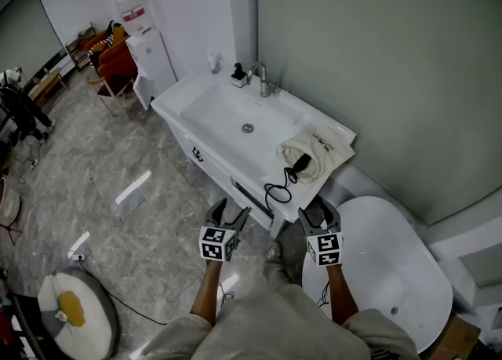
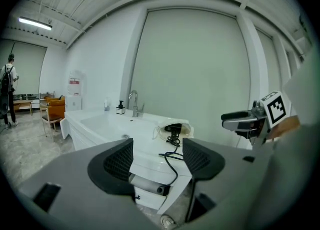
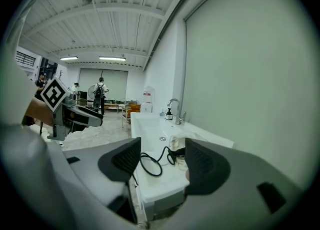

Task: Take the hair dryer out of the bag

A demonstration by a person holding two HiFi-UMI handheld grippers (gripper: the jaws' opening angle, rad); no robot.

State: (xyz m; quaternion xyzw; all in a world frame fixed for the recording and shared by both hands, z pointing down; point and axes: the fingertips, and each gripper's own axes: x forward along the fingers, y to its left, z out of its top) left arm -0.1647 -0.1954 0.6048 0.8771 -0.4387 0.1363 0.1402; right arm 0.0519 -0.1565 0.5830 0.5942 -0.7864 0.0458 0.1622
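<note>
A cream drawstring bag (image 1: 317,151) lies on the right end of the white washbasin counter (image 1: 205,92). The black hair dryer (image 1: 301,163) pokes out of its mouth, and its black cord (image 1: 278,190) loops toward the counter's front edge. The bag (image 2: 176,124) and cord (image 2: 170,156) also show in the left gripper view, the cord (image 3: 150,164) in the right gripper view. My left gripper (image 1: 228,215) and right gripper (image 1: 320,212) hang short of the counter's front edge, side by side, both open and holding nothing.
A faucet (image 1: 260,78) and a soap bottle (image 1: 238,74) stand at the back of the basin. A white bathtub (image 1: 392,272) lies to the right, a water dispenser (image 1: 145,45) and chairs at the far left, a round cushion (image 1: 70,315) on the floor.
</note>
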